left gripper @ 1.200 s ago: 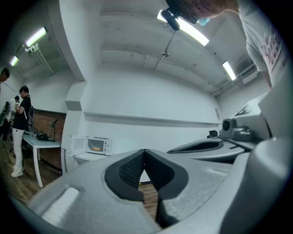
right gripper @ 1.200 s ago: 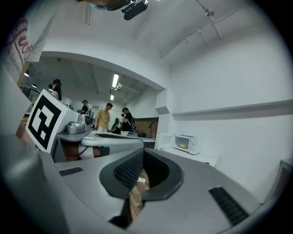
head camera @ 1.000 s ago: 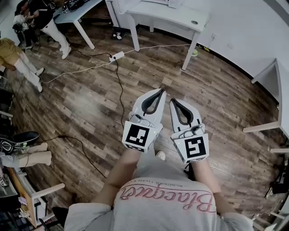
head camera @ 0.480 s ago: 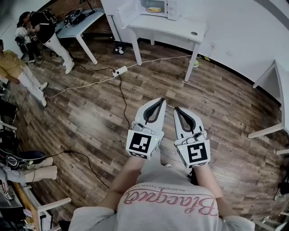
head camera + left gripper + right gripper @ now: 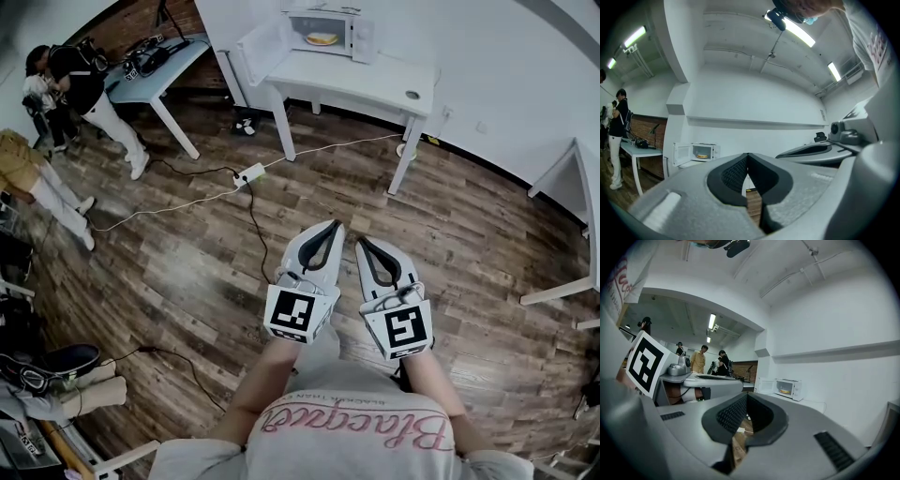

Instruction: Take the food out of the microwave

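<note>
A white microwave [image 5: 328, 32] stands on a white table [image 5: 375, 77] at the far side of the room, its door [image 5: 258, 49] swung open to the left. Yellow food on a plate [image 5: 322, 38] lies inside. The microwave [image 5: 704, 151] and the microwave [image 5: 787, 388] also show small and far off in both gripper views. My left gripper [image 5: 330, 229] and right gripper [image 5: 361, 246] are held side by side over the wooden floor, well short of the table. Both are shut with nothing between the jaws.
A power strip [image 5: 247, 172] and its cables lie on the floor between me and the table. A second table [image 5: 164, 64] with gear stands at the left, with people [image 5: 80, 84] beside it. Another white table [image 5: 567, 173] juts in at the right.
The table has come nearer and the open microwave with its food has come fully into view at the top. Both grippers stay shut and side by side.
</note>
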The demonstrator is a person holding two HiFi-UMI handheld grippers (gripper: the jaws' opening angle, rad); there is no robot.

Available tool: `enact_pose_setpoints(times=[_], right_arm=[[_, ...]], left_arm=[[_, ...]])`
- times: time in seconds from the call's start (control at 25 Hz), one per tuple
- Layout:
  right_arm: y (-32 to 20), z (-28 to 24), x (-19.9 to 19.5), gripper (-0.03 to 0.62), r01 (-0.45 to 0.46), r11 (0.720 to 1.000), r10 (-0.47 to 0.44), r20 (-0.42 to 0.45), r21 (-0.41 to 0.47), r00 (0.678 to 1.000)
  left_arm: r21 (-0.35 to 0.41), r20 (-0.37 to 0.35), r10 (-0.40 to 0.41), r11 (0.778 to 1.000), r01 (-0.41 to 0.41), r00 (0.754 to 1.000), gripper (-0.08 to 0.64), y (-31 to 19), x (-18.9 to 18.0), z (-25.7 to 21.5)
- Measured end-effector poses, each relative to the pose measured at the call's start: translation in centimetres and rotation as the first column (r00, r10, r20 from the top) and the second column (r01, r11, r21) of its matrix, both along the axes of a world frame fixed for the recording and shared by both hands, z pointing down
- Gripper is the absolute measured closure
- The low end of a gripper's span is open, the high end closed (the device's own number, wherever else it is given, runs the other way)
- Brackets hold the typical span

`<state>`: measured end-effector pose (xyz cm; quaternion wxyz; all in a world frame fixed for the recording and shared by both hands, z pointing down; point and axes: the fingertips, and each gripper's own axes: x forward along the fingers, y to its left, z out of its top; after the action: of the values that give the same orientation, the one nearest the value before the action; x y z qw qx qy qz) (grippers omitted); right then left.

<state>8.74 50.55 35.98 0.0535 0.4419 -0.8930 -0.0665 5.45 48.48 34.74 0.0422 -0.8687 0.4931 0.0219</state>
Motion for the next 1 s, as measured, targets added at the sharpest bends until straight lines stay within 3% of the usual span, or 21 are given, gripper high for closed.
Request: enact_pose_setpoints(times=[0.48,1.0], right_arm=[[-10.6,-0.6,-5.6,0.581,-0.038,0.999,0.039,0.003,-0.007,0.999],[-14.7,-1.0,-7.4,0.581,-0.092,0.996,0.092,0.007,-0.003,0.996]], left_arm=[[-0.005,-0.005,0.032,0.999,-0.032,0.999,0.554,-10.5,-5.5,-0.1],[-0.011,-0.02,0.067,0.998,-0.067,0.998,0.554,-15.0,-7.7,-0.1]])
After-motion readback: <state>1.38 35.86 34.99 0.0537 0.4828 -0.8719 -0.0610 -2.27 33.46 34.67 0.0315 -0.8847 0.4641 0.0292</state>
